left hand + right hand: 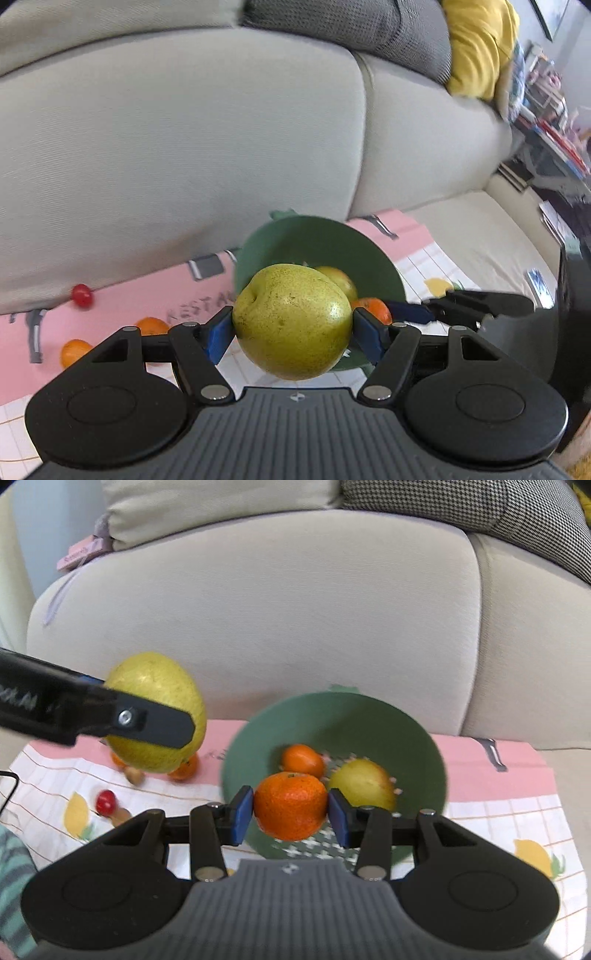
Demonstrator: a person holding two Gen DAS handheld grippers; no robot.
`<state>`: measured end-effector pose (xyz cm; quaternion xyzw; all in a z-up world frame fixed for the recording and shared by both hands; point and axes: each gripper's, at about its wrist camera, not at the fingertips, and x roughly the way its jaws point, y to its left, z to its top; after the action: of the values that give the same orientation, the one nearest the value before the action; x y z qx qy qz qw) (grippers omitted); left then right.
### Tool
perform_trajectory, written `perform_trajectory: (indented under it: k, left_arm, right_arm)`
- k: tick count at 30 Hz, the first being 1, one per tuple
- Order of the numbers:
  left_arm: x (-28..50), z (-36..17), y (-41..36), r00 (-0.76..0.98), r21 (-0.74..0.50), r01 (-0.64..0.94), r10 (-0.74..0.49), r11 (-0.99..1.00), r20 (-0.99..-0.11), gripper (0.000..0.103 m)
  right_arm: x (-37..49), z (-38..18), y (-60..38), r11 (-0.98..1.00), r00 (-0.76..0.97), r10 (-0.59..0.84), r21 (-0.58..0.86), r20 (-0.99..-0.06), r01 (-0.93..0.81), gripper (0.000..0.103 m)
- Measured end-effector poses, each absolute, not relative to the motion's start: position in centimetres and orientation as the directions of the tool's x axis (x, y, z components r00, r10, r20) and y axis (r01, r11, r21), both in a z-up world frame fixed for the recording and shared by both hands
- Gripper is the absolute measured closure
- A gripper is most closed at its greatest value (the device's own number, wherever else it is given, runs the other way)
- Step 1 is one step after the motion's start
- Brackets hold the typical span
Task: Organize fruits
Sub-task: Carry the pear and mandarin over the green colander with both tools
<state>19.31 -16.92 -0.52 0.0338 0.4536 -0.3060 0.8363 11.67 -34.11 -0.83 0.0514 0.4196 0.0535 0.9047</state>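
Two fruits ride toward the green bowl (406,738) near the sofa's back edge: left claw (291,325) pinching a pear (291,321), right claw (290,814) pinching a mandarin (290,805). Next comes lowering each inside, then letting go gently.

Beige sofa (280,602) backrest, yellow cushion (480,48), cluttered shelves (546,110) beyond.

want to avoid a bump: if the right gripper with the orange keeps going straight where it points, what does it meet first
Most likely the green bowl, about where the pear and small orange lie. The right gripper points down into it, though depth is hard to judge.
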Motion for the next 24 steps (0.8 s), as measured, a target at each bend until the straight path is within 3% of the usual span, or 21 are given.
perform_trajectory:
  k: [13, 24]
  left_arm:
    - [20.5, -3.5, -20.9, 0.288, -0.172, 0.593, -0.407, 0.787, -0.867, 0.024]
    - [23.2, -5.9, -22.4, 0.214, -0.136, 0.620, -0.333, 0.773, -0.918, 0.024]
  right_arm:
    - [14.3, -3.7, -36.9, 0.982, 0.543, 0.169, 0.095, -0.823, -0.161, 0.061]
    - [17.7, -6.0, -37.4, 0.946, 0.384, 0.257, 0.149, -0.887, -0.289, 0.061]
